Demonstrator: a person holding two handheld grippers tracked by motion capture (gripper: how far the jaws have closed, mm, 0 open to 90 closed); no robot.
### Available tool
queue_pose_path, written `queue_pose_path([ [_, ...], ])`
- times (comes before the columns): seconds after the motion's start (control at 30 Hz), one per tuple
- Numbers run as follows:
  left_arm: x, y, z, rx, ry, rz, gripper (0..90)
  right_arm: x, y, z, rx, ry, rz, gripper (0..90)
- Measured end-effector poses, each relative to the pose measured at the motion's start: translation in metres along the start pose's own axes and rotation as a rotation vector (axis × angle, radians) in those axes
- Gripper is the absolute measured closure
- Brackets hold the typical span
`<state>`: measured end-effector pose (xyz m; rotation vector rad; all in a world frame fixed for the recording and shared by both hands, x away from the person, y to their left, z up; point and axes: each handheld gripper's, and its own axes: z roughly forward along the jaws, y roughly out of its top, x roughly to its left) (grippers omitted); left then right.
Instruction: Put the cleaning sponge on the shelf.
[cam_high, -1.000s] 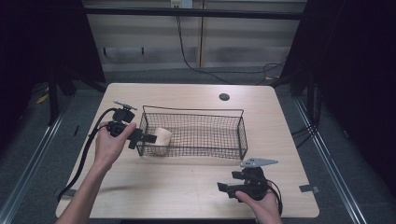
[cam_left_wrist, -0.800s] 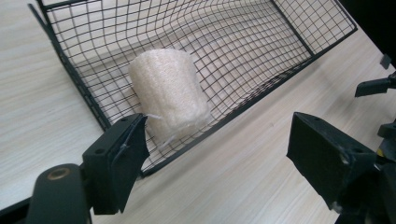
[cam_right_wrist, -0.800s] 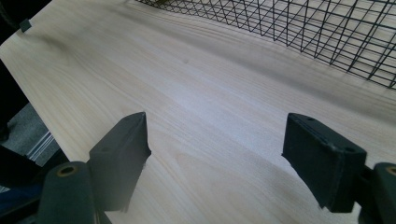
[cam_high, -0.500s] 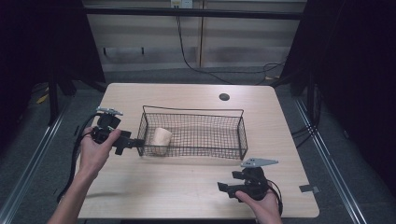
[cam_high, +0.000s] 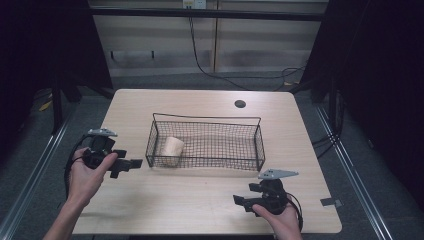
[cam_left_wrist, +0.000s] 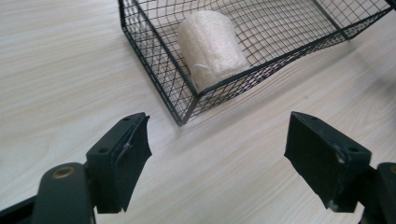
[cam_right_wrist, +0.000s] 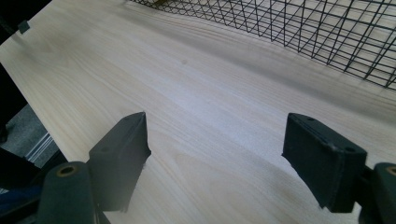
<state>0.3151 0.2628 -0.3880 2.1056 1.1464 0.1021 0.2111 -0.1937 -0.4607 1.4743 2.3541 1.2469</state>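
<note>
A black wire basket stands in the middle of the light wooden table. A cream, rough-textured roll lies inside its left end. My left gripper hovers just left of the basket, open and empty, pointing at it. In the left gripper view the wide-apart jaws frame the basket's near corner, with the roll behind the mesh. My right gripper rests near the front right edge, open and empty, pointing left. The right gripper view shows bare table and the basket's wall.
A round dark hole sits in the table's back right part. A small grey tape piece lies at the right edge. Dark floor, rails and cables surround the table.
My left gripper has drawn back from the basket's left end, moving left and toward the person. The roll stays in the basket. The right gripper has not moved.
</note>
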Motion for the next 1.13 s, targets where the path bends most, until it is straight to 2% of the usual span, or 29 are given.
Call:
queue_pose_path([
  [0.07,0.001,-0.006,-0.004,0.001,-0.004,-0.004,21.5,0.0,0.0,0.0,0.001,0.0,0.001,22.0],
  [0.17,-0.002,-0.016,-0.008,-0.029,0.004,-0.023,21.5,0.001,0.0,0.001,0.003,0.001,0.002,22.1],
  [0.2,-0.002,-0.018,-0.009,-0.025,0.01,-0.014,21.5,0.001,0.0,0.0,0.003,0.002,0.002,22.2],
  [0.33,-0.008,-0.031,-0.011,-0.04,0.03,-0.029,21.5,0.0,0.0,0.001,0.003,0.002,0.002,22.2],
  [0.43,-0.011,-0.04,-0.012,-0.026,0.046,-0.018,21.5,0.0,0.0,0.001,0.003,0.002,0.003,22.2],
  [0.53,-0.013,-0.052,-0.012,-0.028,0.054,-0.034,21.5,0.0,0.0,0.001,0.002,0.0,0.004,22.2],
  [0.63,-0.017,-0.061,-0.011,-0.032,0.08,-0.047,21.5,0.0,0.0,0.001,0.003,-0.003,0.003,22.0],
  [0.67,-0.017,-0.063,-0.01,-0.028,0.067,-0.054,21.5,0.001,0.0,0.001,0.002,-0.003,0.004,22.0],
  [0.73,-0.019,-0.069,-0.01,-0.051,0.062,-0.061,21.5,0.001,0.0,0.001,0.002,-0.006,0.002,21.9],
  [0.83,-0.024,-0.076,-0.006,-0.036,0.051,-0.041,21.5,0.001,-0.001,0.001,-0.001,-0.011,0.0,21.8],
  [0.97,-0.028,-0.09,-0.001,-0.062,0.047,-0.04,21.5,0.001,-0.001,0.001,-0.01,-0.027,-0.001,22.1],
  [1.03,-0.028,-0.096,0.005,-0.079,0.023,-0.063,21.5,0.001,-0.001,0.001,-0.014,-0.034,-0.004,22.6],
  [1.13,-0.029,-0.098,0.009,-0.101,0.013,-0.049,23.6,0.0,-0.001,0.003,-0.019,-0.054,-0.007,23.3],
])
